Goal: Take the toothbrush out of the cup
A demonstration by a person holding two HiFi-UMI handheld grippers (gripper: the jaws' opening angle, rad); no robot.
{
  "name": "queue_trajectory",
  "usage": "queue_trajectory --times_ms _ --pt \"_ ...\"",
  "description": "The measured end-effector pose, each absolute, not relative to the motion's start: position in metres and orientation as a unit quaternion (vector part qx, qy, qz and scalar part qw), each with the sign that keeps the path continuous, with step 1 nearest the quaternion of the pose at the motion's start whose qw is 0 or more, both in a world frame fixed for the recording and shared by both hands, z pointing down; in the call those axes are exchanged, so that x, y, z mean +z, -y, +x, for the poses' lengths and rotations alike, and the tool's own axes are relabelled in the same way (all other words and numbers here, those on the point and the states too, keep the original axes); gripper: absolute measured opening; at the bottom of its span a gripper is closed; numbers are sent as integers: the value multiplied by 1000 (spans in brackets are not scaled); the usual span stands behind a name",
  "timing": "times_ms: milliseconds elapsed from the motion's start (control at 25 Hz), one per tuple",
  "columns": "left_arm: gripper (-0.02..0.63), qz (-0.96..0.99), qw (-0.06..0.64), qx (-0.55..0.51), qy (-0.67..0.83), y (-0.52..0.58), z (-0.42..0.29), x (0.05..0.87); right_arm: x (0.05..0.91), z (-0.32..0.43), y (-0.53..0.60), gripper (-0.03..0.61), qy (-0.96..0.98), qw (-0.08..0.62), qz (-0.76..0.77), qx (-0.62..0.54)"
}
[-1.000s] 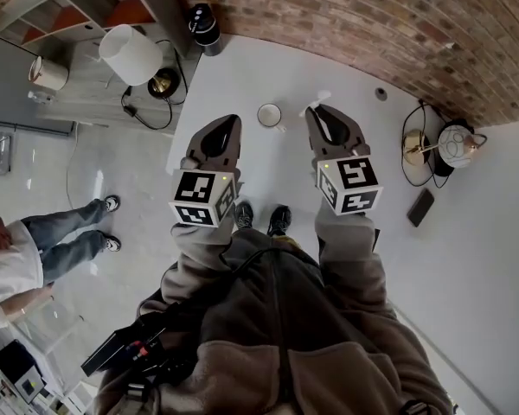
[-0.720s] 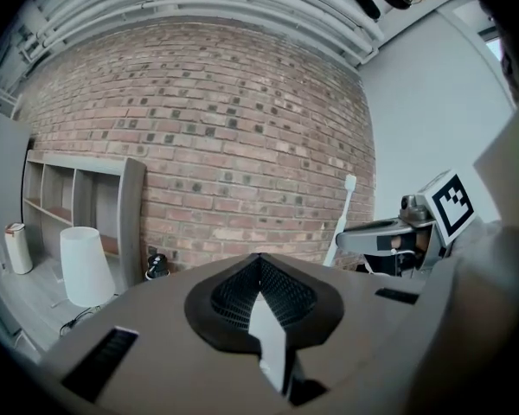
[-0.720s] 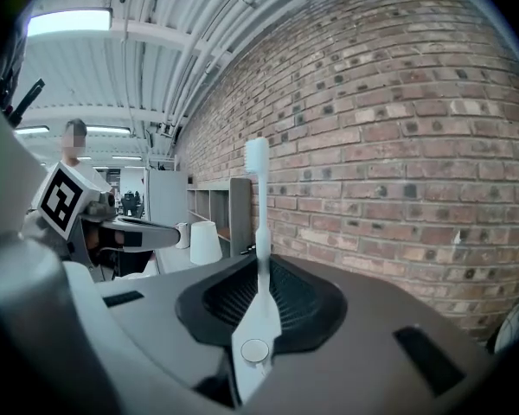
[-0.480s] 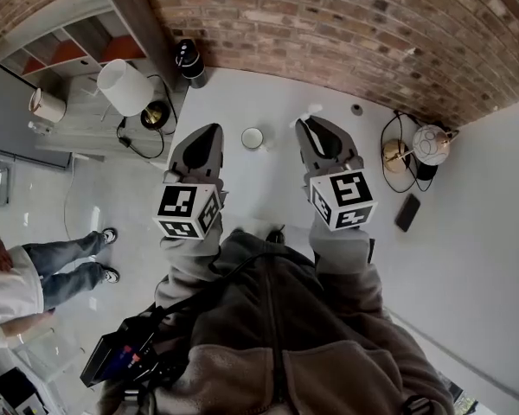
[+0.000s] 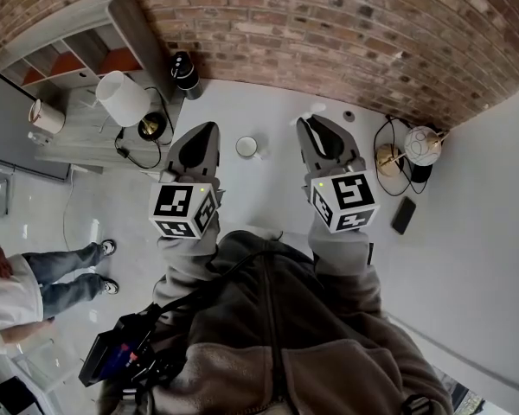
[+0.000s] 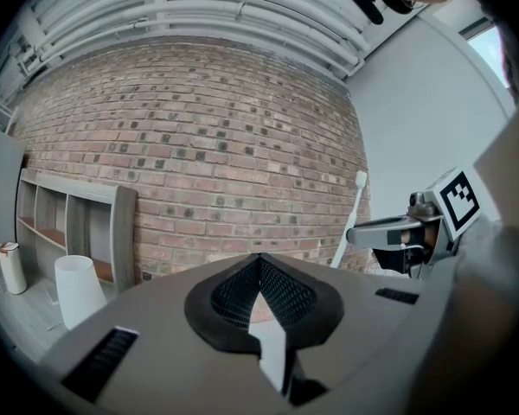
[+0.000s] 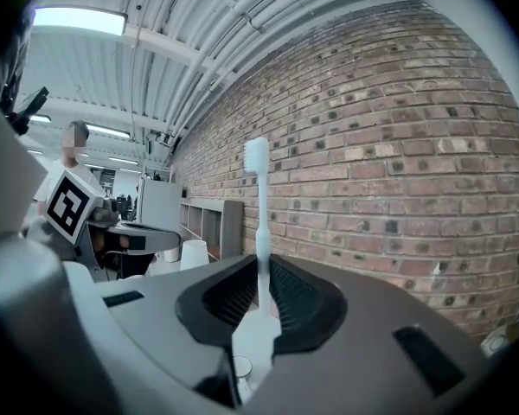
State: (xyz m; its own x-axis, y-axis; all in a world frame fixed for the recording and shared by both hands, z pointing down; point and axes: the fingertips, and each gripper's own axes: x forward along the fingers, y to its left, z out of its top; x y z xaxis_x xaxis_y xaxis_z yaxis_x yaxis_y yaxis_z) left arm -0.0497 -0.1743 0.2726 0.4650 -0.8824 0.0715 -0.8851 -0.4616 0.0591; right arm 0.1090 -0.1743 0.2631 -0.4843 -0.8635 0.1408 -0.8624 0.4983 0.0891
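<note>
In the head view, my left gripper (image 5: pixel 204 130) and right gripper (image 5: pixel 310 126) hang side by side over the white table (image 5: pixel 268 102). The cup (image 5: pixel 246 147) stands between them, toward the table's far-left corner, and neither gripper touches it. The toothbrush (image 5: pixel 315 110) is out of the cup. Its pale head pokes past the right gripper's tip toward the table's far edge, where the brick wall (image 5: pixel 329 33) runs. A phone (image 5: pixel 402 216) lies near the right edge. In the left gripper view, the left gripper (image 6: pixel 259 262) has its jaws pressed together with nothing between them. Off to its right I see the right gripper (image 6: pixel 389 232) carrying the toothbrush (image 6: pixel 350 219) at a slant in front of the wall (image 6: pixel 199 162). In the right gripper view, the right gripper (image 7: pixel 261 262) is clamped on the toothbrush (image 7: pixel 258 206). The handle sits between the pads and the bristle end stands up against the wall (image 7: pixel 372 145). The cup (image 7: pixel 240 367) shows small and low in the gap behind the jaws, apart from the brush. The left gripper (image 7: pixel 130 236) is visible off to the left.
</note>
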Motion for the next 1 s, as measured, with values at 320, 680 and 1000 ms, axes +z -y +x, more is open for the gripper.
queue_trajectory --times_ms 320,680,1000 --pt "5 855 34 9 518 170 -47 263 254 115 169 48 860 74 504 -11" --pt "5 853 30 10 521 160 -46 259 250 112 161 48 863 69 500 -16" --pt "5 851 29 9 525 156 -51 258 249 113 157 47 860 67 505 -19"
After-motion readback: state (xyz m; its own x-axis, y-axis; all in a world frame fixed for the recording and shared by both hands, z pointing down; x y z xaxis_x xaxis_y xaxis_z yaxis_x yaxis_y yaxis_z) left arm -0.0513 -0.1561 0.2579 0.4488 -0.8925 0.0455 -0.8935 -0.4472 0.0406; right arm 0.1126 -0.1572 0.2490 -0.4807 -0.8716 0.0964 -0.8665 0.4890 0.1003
